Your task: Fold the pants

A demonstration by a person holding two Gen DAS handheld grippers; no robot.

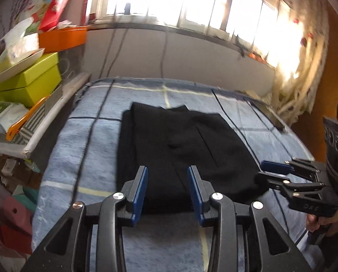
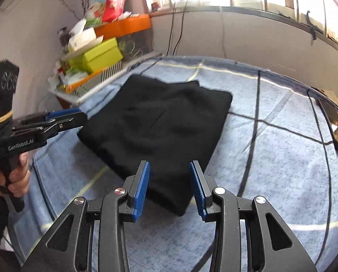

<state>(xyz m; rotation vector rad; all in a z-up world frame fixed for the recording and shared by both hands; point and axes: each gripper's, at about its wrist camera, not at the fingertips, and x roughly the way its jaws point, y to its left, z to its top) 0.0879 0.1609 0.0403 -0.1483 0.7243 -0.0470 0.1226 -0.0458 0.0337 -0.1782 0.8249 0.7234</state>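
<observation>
Both tools are hanging apart and empty: our left tool (image 1: pixel 167 192) is hovering over the near edge of the pants (image 1: pixel 182 149), our right tool (image 2: pixel 170 188) over their near right corner. We are seeing one pair of black pants, folded into a thick rectangle, lying on the blue checked blanket (image 1: pixel 78 149) of the bed. Its long axis is running from near to far toward the window wall, tilting a little leftward in the right view. One phone (image 2: pixel 335 122) is lying at the far right edge.
</observation>
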